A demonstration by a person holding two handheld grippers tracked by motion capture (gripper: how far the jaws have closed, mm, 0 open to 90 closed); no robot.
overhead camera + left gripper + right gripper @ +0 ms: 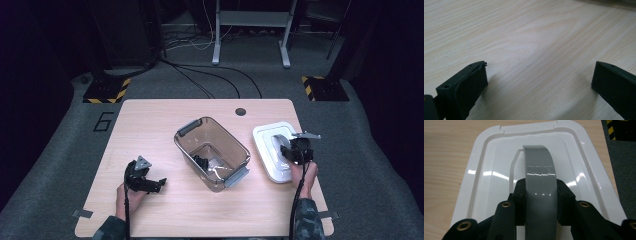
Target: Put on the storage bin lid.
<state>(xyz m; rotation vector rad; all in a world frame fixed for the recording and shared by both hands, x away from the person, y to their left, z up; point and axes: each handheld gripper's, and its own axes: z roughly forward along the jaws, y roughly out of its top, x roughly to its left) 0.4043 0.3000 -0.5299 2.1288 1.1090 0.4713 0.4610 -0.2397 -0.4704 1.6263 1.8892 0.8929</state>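
Observation:
A white box lid (270, 150) (486, 170) with a grey arched handle (539, 177) lies on the table right of a clear brown bin (212, 150). My right gripper (295, 150) (540, 195) is shut on that grey handle, a black jaw pressing each side of it. A few small dark and shiny items (207, 164) lie in the bottom of the bin. My left gripper (155, 184) (539, 80) rests low over bare wood at the table's front left, open, with nothing between its jaws.
The wooden table (150, 120) has a round cable hole (240, 111) near its far edge. The bin has grey latches at its far-left end (189, 127) and near-right end (237, 176). Beyond the table are grey floor, cables and stand legs.

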